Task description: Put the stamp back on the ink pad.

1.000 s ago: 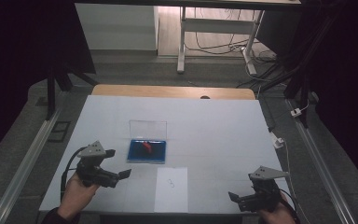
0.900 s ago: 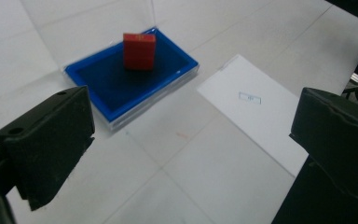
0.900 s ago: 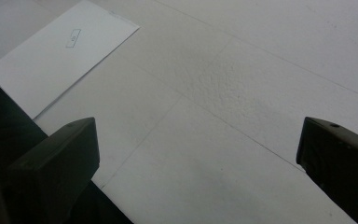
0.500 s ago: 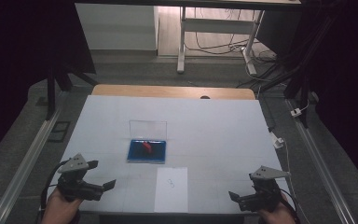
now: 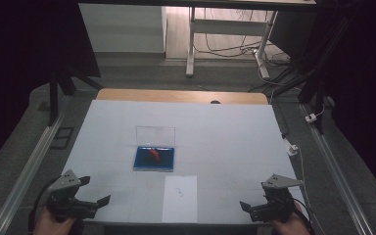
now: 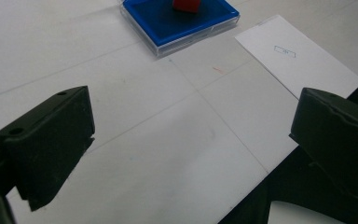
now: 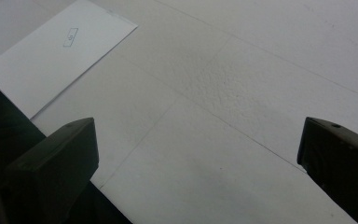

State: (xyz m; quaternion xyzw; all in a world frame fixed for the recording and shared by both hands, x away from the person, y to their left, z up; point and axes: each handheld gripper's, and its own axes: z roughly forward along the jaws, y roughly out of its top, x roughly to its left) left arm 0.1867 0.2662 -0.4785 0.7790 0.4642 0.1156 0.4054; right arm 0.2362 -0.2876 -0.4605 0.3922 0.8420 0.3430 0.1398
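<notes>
A shallow blue case (image 5: 154, 159) lies mid-table with its clear lid (image 5: 155, 135) standing upright behind it, and a small red block (image 5: 153, 153) rests inside. My left gripper (image 5: 95, 192) is held open at the near left corner, well short of the case. In the left gripper view the wide-apart jaws of the left gripper (image 6: 191, 140) frame bare table, with the blue case (image 6: 186, 23) and red block (image 6: 186, 4) far ahead. My right gripper (image 5: 252, 207) is open at the near right edge. In the right gripper view nothing lies between the jaws of the right gripper (image 7: 196, 163).
A white paper sheet (image 5: 179, 198) with a small printed mark lies at the near edge between the two grippers, also seen as the sheet (image 6: 298, 56) and the sheet (image 7: 56, 56). The white table (image 5: 225, 132) ends close in front of both hands. Metal rails (image 5: 27, 171) flank it.
My left gripper has drawn back from beside the blue case to the near left corner of the table, staying open. The right gripper has not moved.
</notes>
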